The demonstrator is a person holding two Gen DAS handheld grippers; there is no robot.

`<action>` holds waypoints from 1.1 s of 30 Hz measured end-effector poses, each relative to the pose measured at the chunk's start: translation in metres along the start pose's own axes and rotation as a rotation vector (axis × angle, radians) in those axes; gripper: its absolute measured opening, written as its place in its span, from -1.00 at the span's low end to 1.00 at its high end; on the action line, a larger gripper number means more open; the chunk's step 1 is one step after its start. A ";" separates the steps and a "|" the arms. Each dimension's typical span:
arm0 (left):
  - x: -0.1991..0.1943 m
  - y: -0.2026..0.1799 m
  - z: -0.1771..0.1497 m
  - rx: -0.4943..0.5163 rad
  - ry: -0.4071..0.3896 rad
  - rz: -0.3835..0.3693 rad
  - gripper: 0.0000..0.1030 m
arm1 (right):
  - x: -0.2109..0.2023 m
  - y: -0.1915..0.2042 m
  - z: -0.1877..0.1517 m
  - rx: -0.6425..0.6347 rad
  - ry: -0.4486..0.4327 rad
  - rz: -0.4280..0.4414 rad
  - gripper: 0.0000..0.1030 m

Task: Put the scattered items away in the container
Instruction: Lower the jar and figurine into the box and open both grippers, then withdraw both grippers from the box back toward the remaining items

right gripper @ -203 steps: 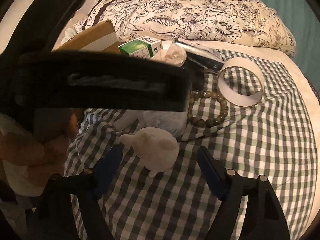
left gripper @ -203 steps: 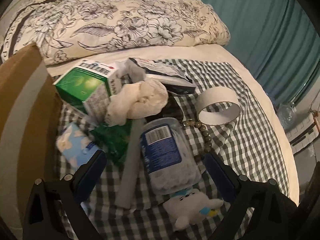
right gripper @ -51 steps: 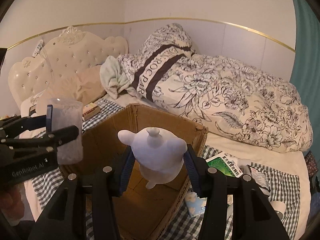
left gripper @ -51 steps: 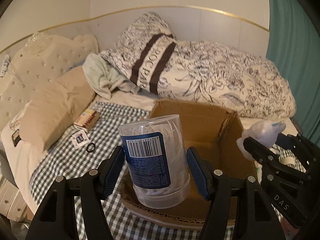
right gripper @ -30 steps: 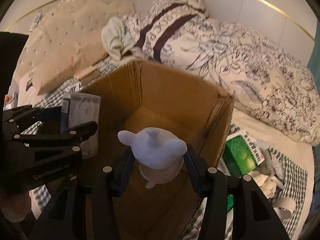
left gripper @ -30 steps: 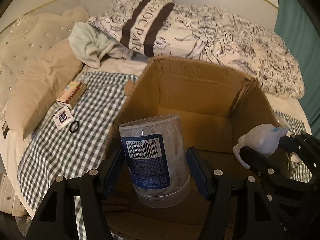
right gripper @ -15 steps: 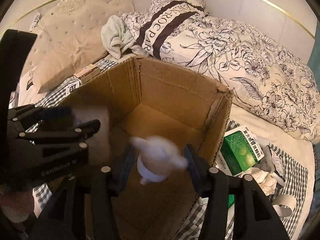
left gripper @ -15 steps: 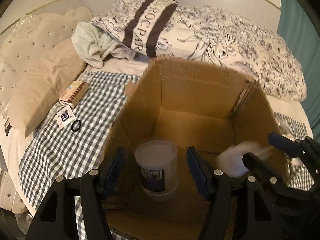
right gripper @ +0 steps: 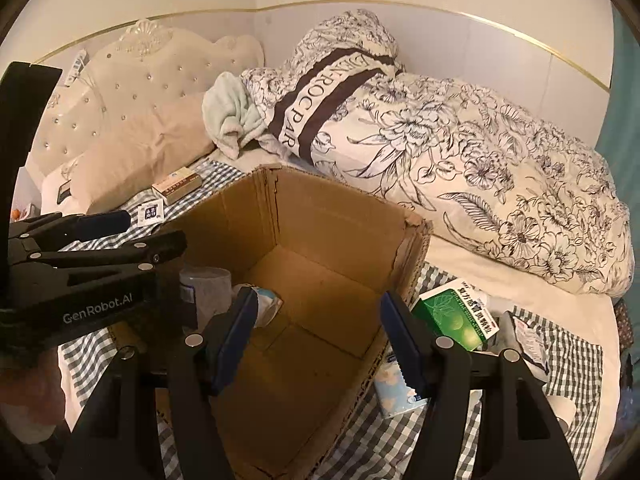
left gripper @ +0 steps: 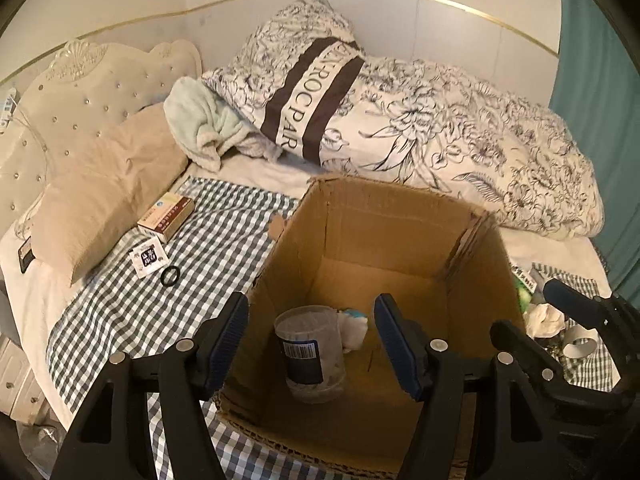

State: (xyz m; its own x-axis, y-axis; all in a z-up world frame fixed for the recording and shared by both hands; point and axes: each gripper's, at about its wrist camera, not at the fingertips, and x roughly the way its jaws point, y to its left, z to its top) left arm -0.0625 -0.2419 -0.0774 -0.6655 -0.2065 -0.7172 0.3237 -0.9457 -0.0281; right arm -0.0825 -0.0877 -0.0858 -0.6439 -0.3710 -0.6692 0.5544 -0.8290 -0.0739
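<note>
An open cardboard box (left gripper: 400,216) stands on the checked cloth on the bed; it also shows in the right wrist view (right gripper: 340,216). Inside it a clear plastic jar with a blue label (left gripper: 310,350) stands upright, with a white plush toy (left gripper: 353,326) beside it. In the right wrist view the jar (right gripper: 206,290) and the toy (right gripper: 264,304) are partly hidden. My left gripper (left gripper: 312,340) is open and empty above the box. My right gripper (right gripper: 316,336) is open and empty above the box; it also shows in the left wrist view (left gripper: 532,312).
Right of the box lie a green carton (right gripper: 456,320), a blue tissue pack (right gripper: 396,396), crumpled paper (left gripper: 546,318) and a tape roll (left gripper: 580,342). Left of it lie a small flat box (left gripper: 166,216), a sachet (left gripper: 148,256) and a black ring (left gripper: 171,275). Pillows and duvet (left gripper: 460,136) lie behind.
Both grippers opened over the box. The jar dropped from the left one and the plush toy from the right one; both now rest on the box floor. Both grippers rose slightly.
</note>
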 end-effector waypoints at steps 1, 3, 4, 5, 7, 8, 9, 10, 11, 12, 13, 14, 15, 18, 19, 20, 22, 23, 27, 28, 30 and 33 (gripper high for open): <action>-0.003 0.000 0.000 0.001 -0.006 -0.001 0.35 | -0.003 0.000 0.000 0.003 -0.008 -0.002 0.24; -0.008 0.000 0.001 0.000 -0.016 -0.002 0.36 | -0.008 -0.001 0.000 0.008 -0.020 -0.005 0.24; -0.011 0.000 0.001 -0.001 -0.020 -0.002 0.36 | -0.011 -0.002 0.000 0.012 -0.029 -0.006 0.24; -0.014 0.000 0.001 -0.003 -0.026 -0.003 0.39 | -0.015 -0.003 0.000 0.019 -0.041 -0.008 0.24; -0.021 0.001 0.001 -0.010 -0.040 -0.003 0.49 | -0.023 -0.004 0.000 0.030 -0.065 -0.014 0.24; -0.024 0.002 0.002 -0.018 -0.050 -0.004 0.51 | -0.027 -0.005 0.000 0.036 -0.077 -0.015 0.24; -0.029 0.003 0.003 -0.027 -0.062 -0.006 0.55 | -0.032 -0.006 0.001 0.041 -0.090 -0.016 0.24; -0.033 0.004 0.004 -0.034 -0.071 -0.010 0.56 | -0.036 -0.006 0.001 0.045 -0.102 -0.015 0.24; -0.037 0.005 0.004 -0.039 -0.079 -0.013 0.57 | -0.040 -0.006 0.002 0.048 -0.113 -0.016 0.24; -0.042 0.006 0.005 -0.042 -0.089 -0.014 0.59 | -0.044 -0.006 0.002 0.050 -0.122 -0.016 0.24; -0.045 0.006 0.005 -0.044 -0.097 -0.013 0.63 | -0.048 -0.006 0.003 0.054 -0.133 -0.017 0.27; -0.049 0.006 0.005 -0.046 -0.107 -0.012 0.65 | -0.052 -0.006 0.002 0.057 -0.142 -0.017 0.34; -0.053 0.006 0.005 -0.049 -0.118 -0.011 0.68 | -0.055 -0.007 0.003 0.059 -0.151 -0.016 0.37; -0.064 0.005 0.007 -0.054 -0.142 -0.014 0.79 | -0.068 -0.006 0.002 0.059 -0.181 -0.016 0.44; -0.067 0.004 0.007 -0.055 -0.148 -0.016 0.82 | -0.071 -0.006 0.002 0.057 -0.187 -0.018 0.47; -0.070 0.003 0.007 -0.056 -0.153 -0.018 0.83 | -0.075 -0.006 0.002 0.057 -0.195 -0.017 0.55; -0.076 0.001 0.006 -0.055 -0.166 -0.020 0.91 | -0.084 -0.007 0.000 0.060 -0.218 -0.017 0.67; -0.079 0.000 0.006 -0.055 -0.173 -0.018 0.92 | -0.088 -0.007 0.000 0.061 -0.232 -0.020 0.78; -0.091 -0.006 0.005 -0.044 -0.206 -0.002 0.98 | -0.105 -0.009 -0.003 0.054 -0.278 -0.058 1.00; -0.094 -0.008 0.005 -0.043 -0.216 -0.003 1.00 | -0.108 -0.009 -0.003 0.050 -0.282 -0.066 1.00; -0.100 -0.011 0.005 -0.042 -0.233 -0.013 1.00 | -0.113 -0.011 -0.004 0.044 -0.283 -0.079 0.99; -0.107 -0.016 0.005 -0.042 -0.245 -0.022 1.00 | -0.120 -0.016 -0.008 0.045 -0.285 -0.099 1.00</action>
State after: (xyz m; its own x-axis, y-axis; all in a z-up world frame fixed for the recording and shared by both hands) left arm 0.0002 -0.2055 0.0030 -0.8143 -0.2456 -0.5259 0.3318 -0.9404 -0.0746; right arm -0.0097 -0.0269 -0.0100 -0.8188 -0.3850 -0.4257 0.4623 -0.8820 -0.0915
